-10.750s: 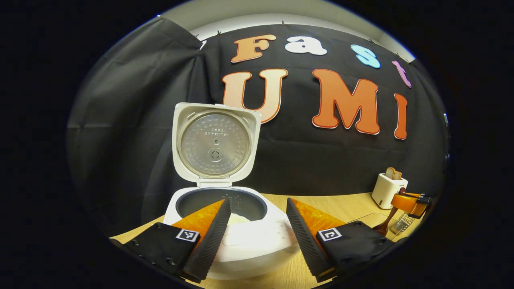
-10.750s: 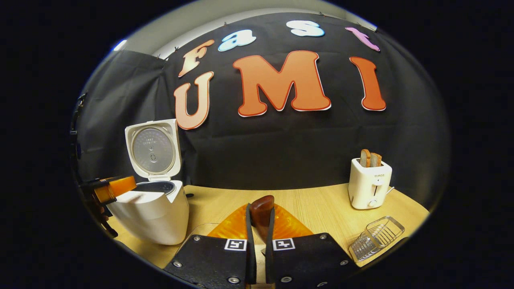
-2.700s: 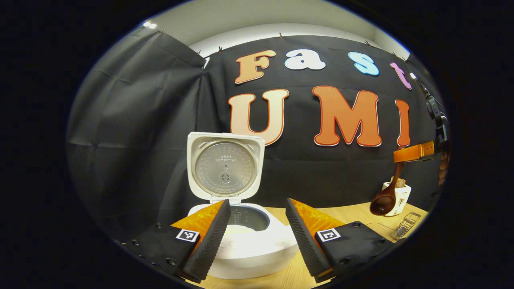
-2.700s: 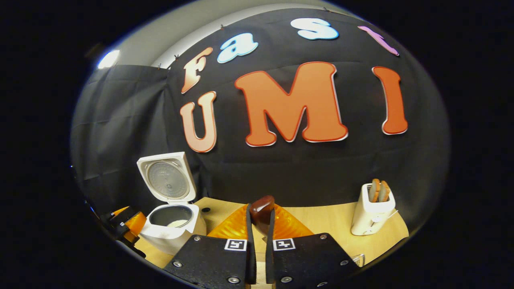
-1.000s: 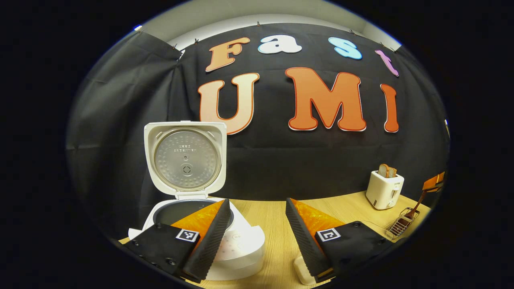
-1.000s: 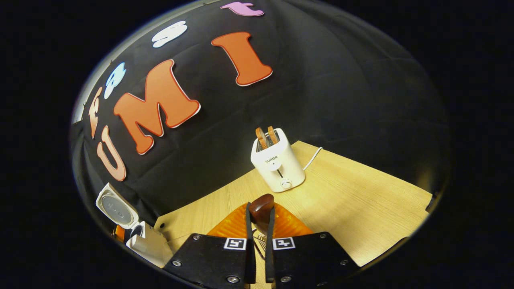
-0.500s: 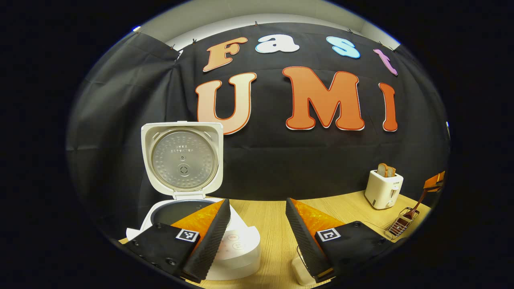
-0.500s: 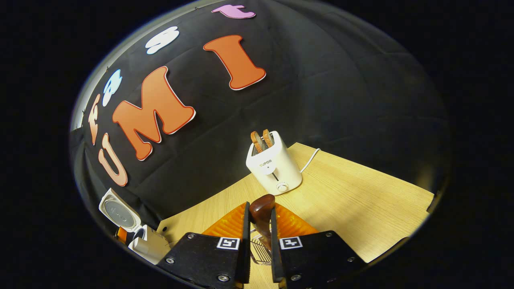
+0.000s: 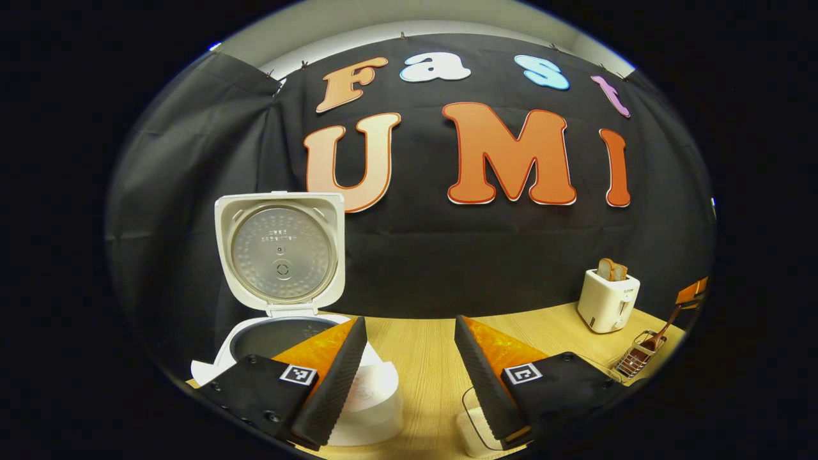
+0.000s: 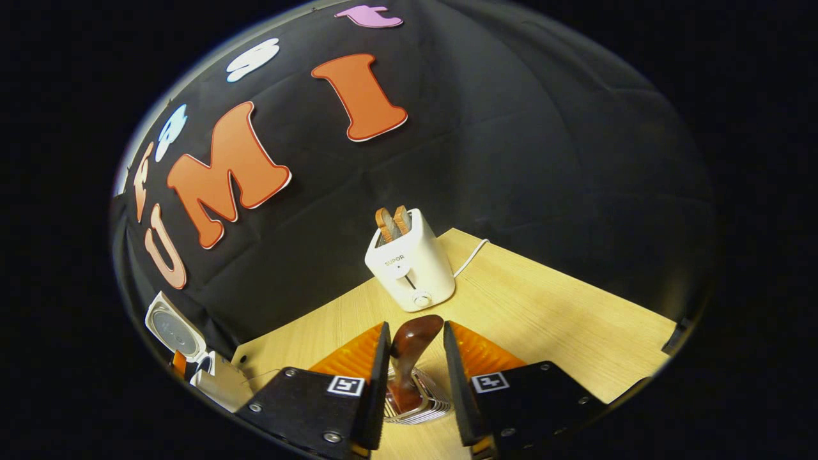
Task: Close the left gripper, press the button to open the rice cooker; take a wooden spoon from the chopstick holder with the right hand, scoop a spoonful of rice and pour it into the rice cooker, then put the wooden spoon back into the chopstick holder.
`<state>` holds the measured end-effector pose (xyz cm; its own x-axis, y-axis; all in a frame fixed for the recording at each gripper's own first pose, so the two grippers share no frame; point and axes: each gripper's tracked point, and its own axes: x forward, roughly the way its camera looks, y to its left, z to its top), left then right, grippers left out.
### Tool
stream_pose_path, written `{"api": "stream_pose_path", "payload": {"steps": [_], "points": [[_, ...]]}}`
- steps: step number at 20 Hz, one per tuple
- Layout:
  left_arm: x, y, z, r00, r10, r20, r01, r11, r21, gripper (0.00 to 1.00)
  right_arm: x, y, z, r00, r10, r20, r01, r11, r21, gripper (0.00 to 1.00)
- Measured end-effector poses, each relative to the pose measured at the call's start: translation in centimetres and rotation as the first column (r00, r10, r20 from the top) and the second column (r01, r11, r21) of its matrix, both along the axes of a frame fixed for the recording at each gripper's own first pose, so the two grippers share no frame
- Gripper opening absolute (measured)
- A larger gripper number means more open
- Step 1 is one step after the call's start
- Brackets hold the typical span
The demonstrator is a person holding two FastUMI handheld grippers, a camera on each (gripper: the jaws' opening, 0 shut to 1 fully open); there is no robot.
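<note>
The white rice cooker (image 9: 300, 358) stands at the left with its lid (image 9: 279, 255) raised upright; the pot's inside is mostly hidden by my left gripper (image 9: 409, 319), which hovers open in front of it, holding nothing. In the right gripper view the dark wooden spoon (image 10: 412, 345) stands in the wire chopstick holder (image 10: 418, 402), its handle leaning between the parted fingers of my open right gripper (image 10: 415, 324). From the left gripper view, the chopstick holder (image 9: 634, 362) sits at the far right with the wooden spoon (image 9: 661, 329) in it and the right gripper (image 9: 691, 294) just above.
A white toaster (image 10: 409, 262) with two bread slices stands behind the holder, its cord trailing right. A pale clear container (image 9: 476, 421) lies on the wooden table (image 9: 422, 358) under my left gripper's right finger. The rice cooker (image 10: 192, 358) shows far down-left in the right gripper view.
My right gripper has opened and let go of the spoon handle, which now rests in the wire holder. My left gripper has drifted slightly right, so the cooker sits further left in view.
</note>
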<state>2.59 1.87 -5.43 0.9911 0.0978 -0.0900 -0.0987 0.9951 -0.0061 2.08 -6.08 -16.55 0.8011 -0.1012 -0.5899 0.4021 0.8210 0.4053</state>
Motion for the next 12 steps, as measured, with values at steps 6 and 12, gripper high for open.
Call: {"api": "stream_pose_path", "payload": {"steps": [6,12], "points": [[0.9,-1.1,0.9,1.000,-0.015,0.009,0.015,1.000,0.011,0.89,-0.9,-2.0,1.7,1.000,0.004,0.027,-0.001,0.994,-0.108,0.74],[1.9,-0.1,2.0,1.000,-0.012,0.001,0.012,1.000,0.010,0.91,-1.7,-4.8,4.6,0.998,-0.014,0.060,0.031,0.957,-0.288,0.87]]}}
